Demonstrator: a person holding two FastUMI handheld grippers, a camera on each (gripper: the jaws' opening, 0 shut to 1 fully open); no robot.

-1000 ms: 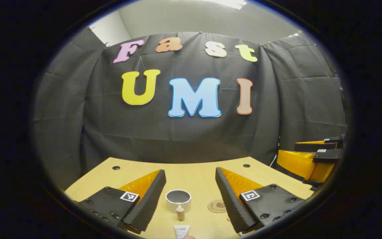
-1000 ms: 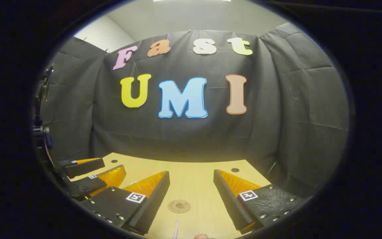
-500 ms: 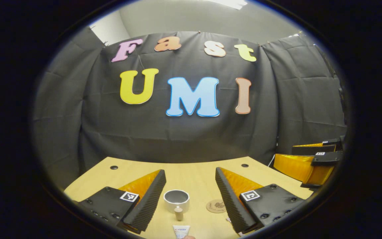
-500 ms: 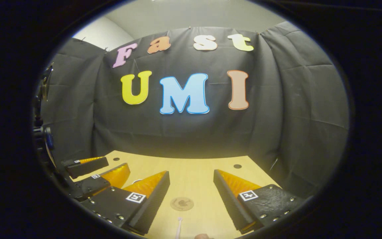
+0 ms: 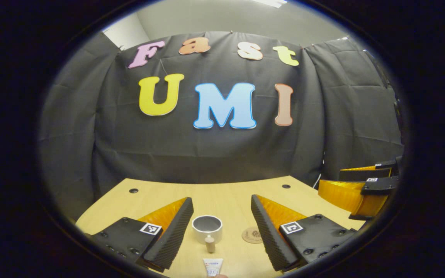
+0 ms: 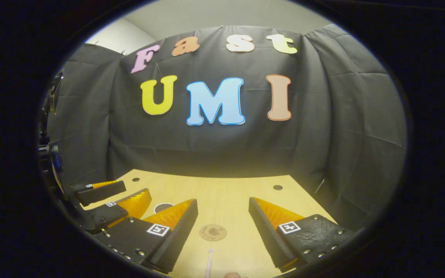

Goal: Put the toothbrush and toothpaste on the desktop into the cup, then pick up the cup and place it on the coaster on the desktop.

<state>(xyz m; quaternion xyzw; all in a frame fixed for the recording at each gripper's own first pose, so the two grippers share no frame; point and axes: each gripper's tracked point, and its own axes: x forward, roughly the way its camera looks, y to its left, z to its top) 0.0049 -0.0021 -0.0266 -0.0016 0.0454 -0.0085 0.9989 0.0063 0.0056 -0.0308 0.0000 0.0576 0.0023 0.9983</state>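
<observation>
Pale wooden desktop [image 5: 226, 195] carries the short white cup [image 5: 207, 228]; straight ahead of the spread, empty left gripper [image 5: 221, 227] lies the white toothpaste tube [image 5: 211, 258], cap toward it. The slim white toothbrush [image 6: 209, 263] points lengthwise between the right gripper's [image 6: 222, 226] spread fingers.

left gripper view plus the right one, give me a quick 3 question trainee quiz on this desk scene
1. True or false: the toothpaste is already inside the cup.
2. In the left gripper view, the coaster lies to which side of the cup?
A. left
B. right
C. behind it
3. Fill in: the left gripper and right gripper both have their jaws ____.

Key: 1 false; 2 B; 3 open
</observation>
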